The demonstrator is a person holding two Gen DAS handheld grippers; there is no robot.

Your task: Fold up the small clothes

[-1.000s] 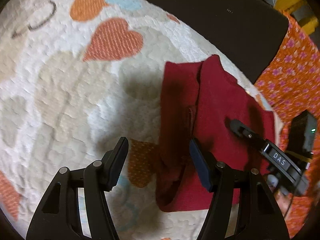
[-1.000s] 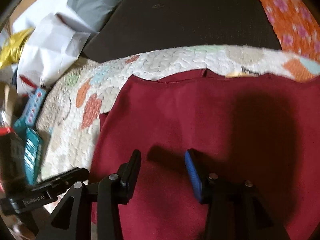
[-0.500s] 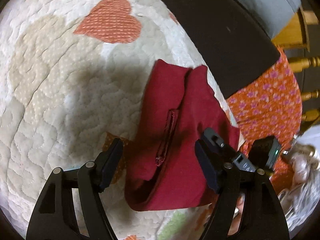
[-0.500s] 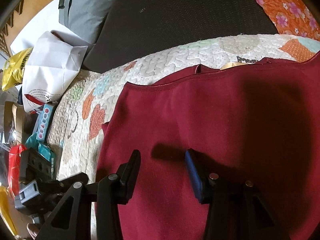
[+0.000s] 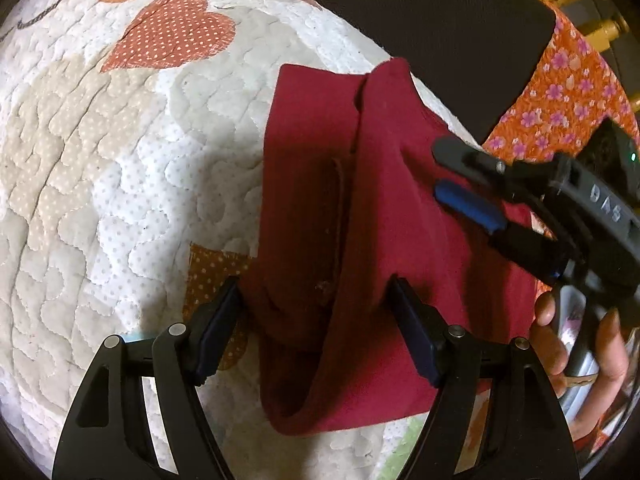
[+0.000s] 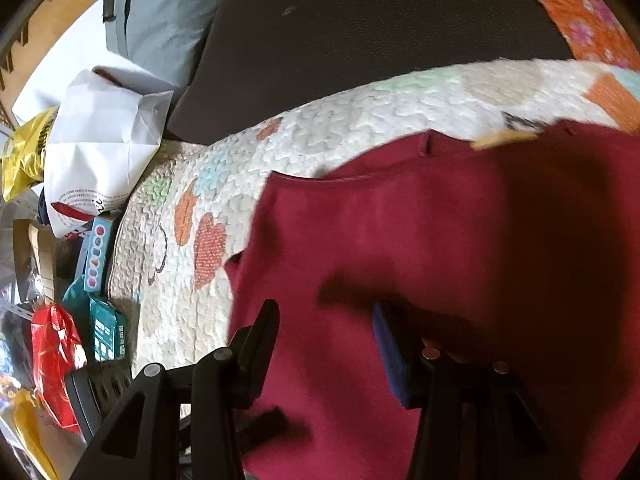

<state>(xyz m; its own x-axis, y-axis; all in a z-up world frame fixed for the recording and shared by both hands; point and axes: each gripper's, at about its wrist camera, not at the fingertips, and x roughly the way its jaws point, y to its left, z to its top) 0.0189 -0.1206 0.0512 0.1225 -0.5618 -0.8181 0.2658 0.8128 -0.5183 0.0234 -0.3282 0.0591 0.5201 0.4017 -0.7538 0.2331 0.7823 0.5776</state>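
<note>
A soft white quilt [image 5: 120, 184] with orange hearts covers the bed, and the small dark red garment [image 5: 384, 216] lies on it, partly doubled over, with a loose fold standing up near its middle. The left gripper [image 5: 316, 328] has its fingers spread wide on either side of that fold, not pressing it. The right gripper [image 6: 326, 344] hangs over the flat red cloth with its fingers partly apart and nothing between them. The fold could flop back if the left fingers close on only the top layer, or they could pinch the quilt too and drag it along. The left view shows the right gripper [image 5: 472, 176] and the hand [image 5: 592, 344] that holds it. Only the right view shows the white paper bag [image 6: 100, 148], boxes [image 6: 98, 252] and red bag [image 6: 56, 360] beside the bed.
</note>
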